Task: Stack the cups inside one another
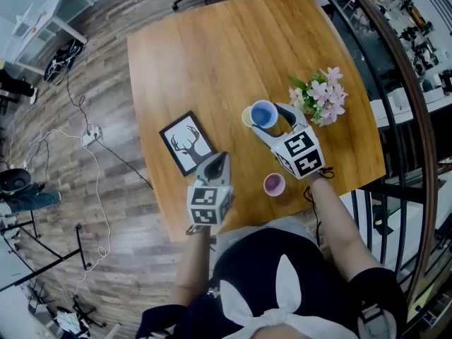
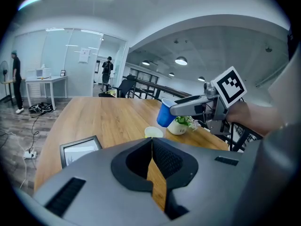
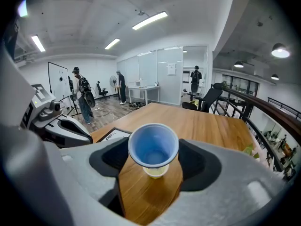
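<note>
- Wooden worktop (image 1: 212, 62) is carrying a yellow cup (image 3: 155, 172) and a purple cup (image 1: 274, 184).
- Your right gripper (image 1: 267, 117) is clasping the blue cup (image 3: 153, 145) just above the yellow cup.
- Your left gripper (image 2: 151, 140) is hovering clenched, empty.

The left forearm (image 1: 192, 260) and right forearm (image 1: 340, 221) reach forward from the torso. The left tongs (image 1: 224, 158) point ahead and somewhat downward, jaws pressed together with nothing between them. The right tongs (image 1: 271, 119) reach further forward — jaws wide apart, clamped on the sides of 1 blue cup (image 1: 263, 114) held in the air.
</note>
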The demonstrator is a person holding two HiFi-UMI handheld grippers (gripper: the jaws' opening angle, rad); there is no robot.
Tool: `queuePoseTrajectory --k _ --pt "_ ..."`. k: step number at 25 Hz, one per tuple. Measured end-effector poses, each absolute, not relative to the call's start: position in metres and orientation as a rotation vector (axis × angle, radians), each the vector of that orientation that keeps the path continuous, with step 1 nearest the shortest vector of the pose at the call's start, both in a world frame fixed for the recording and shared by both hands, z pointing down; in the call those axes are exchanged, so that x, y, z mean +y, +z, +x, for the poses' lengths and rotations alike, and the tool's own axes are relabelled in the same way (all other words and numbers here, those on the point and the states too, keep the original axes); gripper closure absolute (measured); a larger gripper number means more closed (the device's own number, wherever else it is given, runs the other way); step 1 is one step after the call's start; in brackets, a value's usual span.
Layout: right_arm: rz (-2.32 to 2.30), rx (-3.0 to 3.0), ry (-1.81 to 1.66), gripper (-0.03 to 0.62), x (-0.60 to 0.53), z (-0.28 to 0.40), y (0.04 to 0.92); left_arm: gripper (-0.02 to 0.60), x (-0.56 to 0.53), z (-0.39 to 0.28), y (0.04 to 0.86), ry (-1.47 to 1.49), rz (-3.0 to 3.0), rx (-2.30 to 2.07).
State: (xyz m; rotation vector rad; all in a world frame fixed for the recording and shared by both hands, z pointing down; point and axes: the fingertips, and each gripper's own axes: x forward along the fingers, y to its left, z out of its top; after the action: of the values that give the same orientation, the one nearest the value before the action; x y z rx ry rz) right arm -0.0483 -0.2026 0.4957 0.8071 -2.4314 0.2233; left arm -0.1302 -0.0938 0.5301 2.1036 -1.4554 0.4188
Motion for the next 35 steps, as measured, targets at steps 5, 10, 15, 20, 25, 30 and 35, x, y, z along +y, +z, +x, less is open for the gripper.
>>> queuePoseTrajectory --k 5,10,15,20,25,30,35 --pt "0.766 -2.429 0.235 0.267 -0.212 -0.051 0.508 0.563 -0.102 -0.13 0.534 0.42 2.086 -1.462" --pt "0.716 -2.413 0.244 0.266 -0.215 -0.055 0.522 0.563 -0.107 -0.128 0.539 0.434 2.081 -1.45" --pt "0.682 -2.401 0.251 0.266 -0.221 -0.057 0.536 0.563 -0.112 -0.128 0.543 0.436 2.069 -1.454" --pt "0.647 -2.383 0.267 0.264 -0.222 -0.06 0.551 0.563 -0.114 -0.127 0.548 0.443 2.059 -1.453" --pt "0.632 -2.382 0.291 0.264 -0.225 -0.062 0.561 0.563 -0.116 -0.127 0.552 0.446 2.05 -1.453" --pt "0.625 -2.378 0.298 0.256 -0.226 -0.065 0.565 0.563 -0.117 -0.129 0.551 0.446 2.045 -1.456" --pt "0.631 -2.376 0.295 0.247 -0.226 -0.064 0.564 0.562 -0.115 -0.129 0.549 0.444 2.045 -1.457"
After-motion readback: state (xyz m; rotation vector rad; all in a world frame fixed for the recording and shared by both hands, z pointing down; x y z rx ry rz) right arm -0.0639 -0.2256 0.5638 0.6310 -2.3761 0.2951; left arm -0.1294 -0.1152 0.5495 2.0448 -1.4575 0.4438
